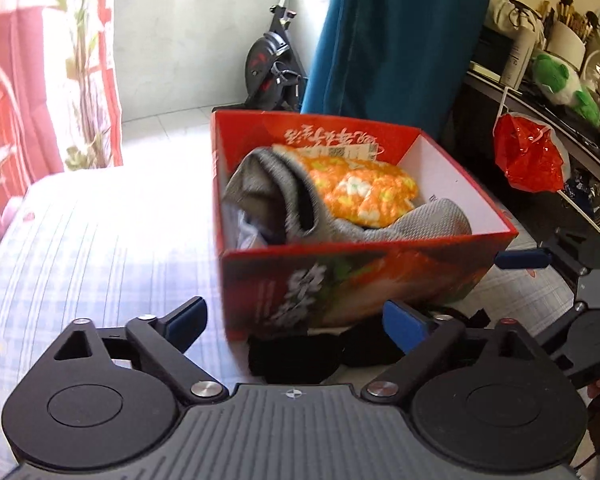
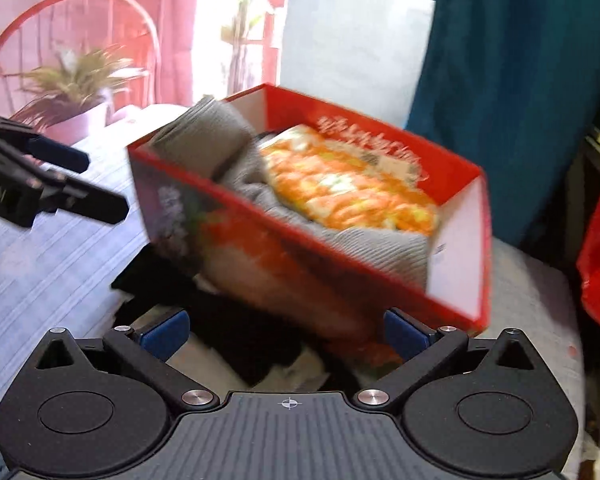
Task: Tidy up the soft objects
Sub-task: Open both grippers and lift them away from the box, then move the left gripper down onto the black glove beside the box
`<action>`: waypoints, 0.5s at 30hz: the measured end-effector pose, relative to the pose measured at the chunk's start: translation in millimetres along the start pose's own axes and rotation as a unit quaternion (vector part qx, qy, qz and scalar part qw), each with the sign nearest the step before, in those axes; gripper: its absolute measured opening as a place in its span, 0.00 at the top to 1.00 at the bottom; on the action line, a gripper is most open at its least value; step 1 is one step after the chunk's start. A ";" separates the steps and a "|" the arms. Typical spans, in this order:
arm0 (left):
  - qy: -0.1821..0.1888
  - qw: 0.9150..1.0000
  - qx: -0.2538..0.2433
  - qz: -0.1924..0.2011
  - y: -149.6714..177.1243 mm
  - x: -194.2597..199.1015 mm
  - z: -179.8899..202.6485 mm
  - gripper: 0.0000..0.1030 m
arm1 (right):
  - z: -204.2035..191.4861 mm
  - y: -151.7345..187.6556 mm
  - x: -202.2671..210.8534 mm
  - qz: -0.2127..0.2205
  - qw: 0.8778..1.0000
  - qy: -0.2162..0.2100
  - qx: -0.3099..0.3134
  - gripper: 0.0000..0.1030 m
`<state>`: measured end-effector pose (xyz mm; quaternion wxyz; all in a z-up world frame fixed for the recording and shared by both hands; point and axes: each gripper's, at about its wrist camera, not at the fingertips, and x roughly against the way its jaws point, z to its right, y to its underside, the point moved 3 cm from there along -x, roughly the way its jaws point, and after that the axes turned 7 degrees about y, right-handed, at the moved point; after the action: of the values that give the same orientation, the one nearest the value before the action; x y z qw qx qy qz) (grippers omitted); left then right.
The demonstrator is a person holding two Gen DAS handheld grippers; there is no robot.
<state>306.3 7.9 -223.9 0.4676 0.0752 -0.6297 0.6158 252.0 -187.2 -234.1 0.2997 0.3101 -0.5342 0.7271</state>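
Observation:
A red cardboard box (image 1: 364,246) stands on a pale checked bed sheet (image 1: 100,248). Inside lie a grey knit garment (image 1: 268,196) and an orange, yellow and white patterned soft item (image 1: 364,192). Black cloth (image 1: 296,356) lies on the sheet against the box's near side. My left gripper (image 1: 296,322) is open just in front of the box, above the black cloth, and holds nothing. In the right wrist view the box (image 2: 260,264), the grey garment (image 2: 204,140) and the orange item (image 2: 352,196) appear blurred. My right gripper (image 2: 286,330) is open over the black cloth (image 2: 240,332). The left gripper (image 2: 106,182) shows at the left.
Beyond the bed stand an exercise bike (image 1: 272,60) and a teal curtain (image 1: 392,40). At the right, a red plastic bag (image 1: 528,156) hangs from a cluttered shelf with a green plush toy (image 1: 560,80). A potted plant (image 2: 72,84) and a red chair (image 2: 4,52) stand at the left.

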 end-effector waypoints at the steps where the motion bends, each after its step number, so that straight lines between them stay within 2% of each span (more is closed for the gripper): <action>1: 0.000 1.000 0.005 -0.003 2.8 -1.5 -3.6 0.15 | -2.8 3.2 -1.9 -0.003 1.000 -0.005 -0.001 0.03; 3: 0.005 1.000 0.017 -0.010 8.8 -6.3 -10.7 0.25 | -5.1 6.7 -8.8 -0.012 1.000 -0.011 -0.008 0.05; 5: 0.013 0.999 0.030 -0.018 15.5 -12.2 -16.8 0.35 | -4.7 9.7 -17.5 -0.016 1.000 -0.009 -0.016 0.10; 9: 0.010 0.998 0.056 -0.035 28.8 -33.5 -24.7 0.36 | -2.9 14.6 -36.3 -0.018 0.998 -0.015 -0.050 0.28; 12: -0.001 0.996 0.077 -0.049 39.4 -49.8 -28.7 0.36 | 0.9 21.2 -49.5 -0.011 0.992 -0.020 -0.125 0.32; 15: 0.014 0.993 0.102 -0.056 48.3 -60.6 -32.3 0.36 | 2.4 29.2 -59.2 -0.005 0.982 -0.027 -0.188 0.36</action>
<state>323.3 17.2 -305.6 0.5002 0.1490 -0.5517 0.6506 267.1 -202.9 -296.5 0.3414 0.2709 -0.6675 0.6037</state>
